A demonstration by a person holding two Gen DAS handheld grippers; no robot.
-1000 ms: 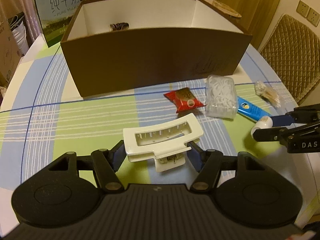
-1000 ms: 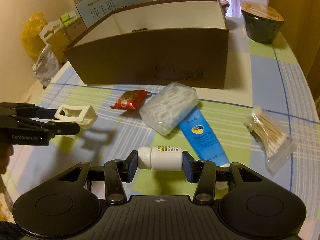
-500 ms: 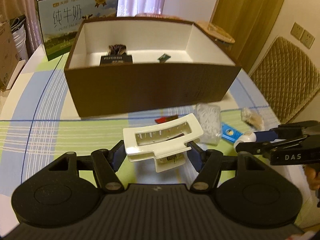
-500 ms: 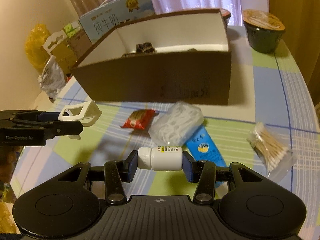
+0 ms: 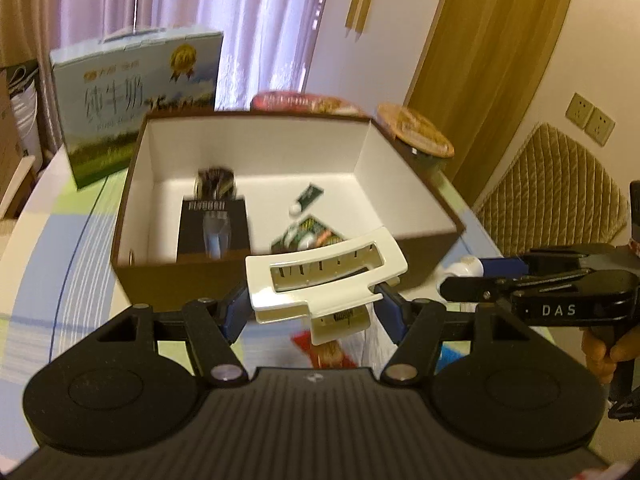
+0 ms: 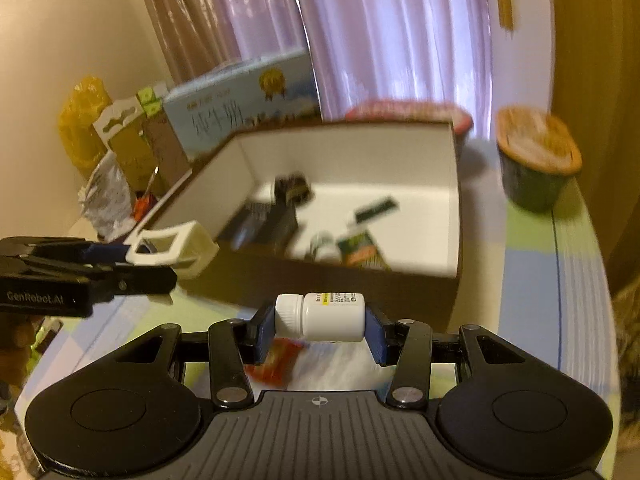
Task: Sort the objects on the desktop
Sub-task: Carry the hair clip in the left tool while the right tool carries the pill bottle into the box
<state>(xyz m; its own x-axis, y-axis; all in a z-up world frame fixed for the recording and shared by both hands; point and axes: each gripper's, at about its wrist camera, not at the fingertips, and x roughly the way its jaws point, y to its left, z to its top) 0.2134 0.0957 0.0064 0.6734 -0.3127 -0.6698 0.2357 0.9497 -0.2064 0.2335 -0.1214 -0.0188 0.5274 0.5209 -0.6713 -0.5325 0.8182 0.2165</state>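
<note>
My left gripper (image 5: 314, 304) is shut on a white hair claw clip (image 5: 324, 276), held in the air just in front of the near wall of the brown cardboard box (image 5: 176, 284). My right gripper (image 6: 320, 330) is shut on a small white pill bottle (image 6: 324, 316), lying sideways between the pads, also raised before the box (image 6: 360, 284). Each gripper shows in the other's view: the right gripper (image 5: 464, 276) at the right, the left gripper (image 6: 160, 256) at the left. Inside the box lie a dark packet (image 5: 214, 226) and several small items.
A milk carton (image 5: 136, 108) stands behind the box, with a red-lidded bowl (image 5: 304, 102) and a green bowl with a wooden lid (image 6: 536, 160) beside it. A red snack packet (image 6: 276, 362) and a clear bag lie on the checked tablecloth (image 5: 60, 280) under the grippers. A padded chair (image 5: 556, 192) stands at right.
Both grippers have risen with their objects and now look down into the box; the items on the cloth have slid below the fingers, mostly hidden.
</note>
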